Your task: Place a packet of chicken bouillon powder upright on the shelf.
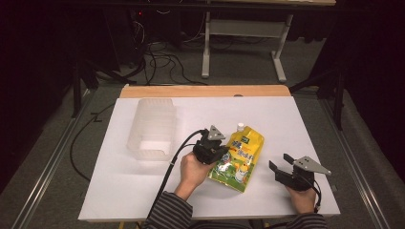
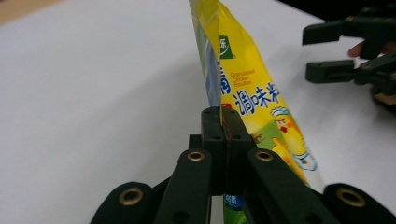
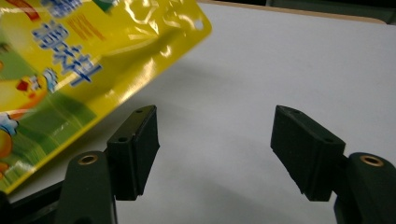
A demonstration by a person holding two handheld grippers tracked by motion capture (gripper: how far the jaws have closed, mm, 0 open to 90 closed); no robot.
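Near the middle of the white counter [image 1: 143,186], the yellow pouch [image 1: 239,160] is tilted up on one edge, the left gripper [image 2: 223,122] pinching its side with fingers clamped tight. Right of the pouch, the right gripper [image 3: 215,154] rests with fingers spread wide, holding nothing. Left of the pouch sits a clear plastic bin [image 1: 152,129].

White table sheet [image 1: 143,191] under my work, wooden table edge [image 1: 205,91] along its far side, ribbed translucent plastic container [image 1: 152,129] at far left of my sheet, lying on its side, grey floor beyond, black cables [image 1: 160,62] trailing there, white metal frame legs [image 1: 206,47] behind.
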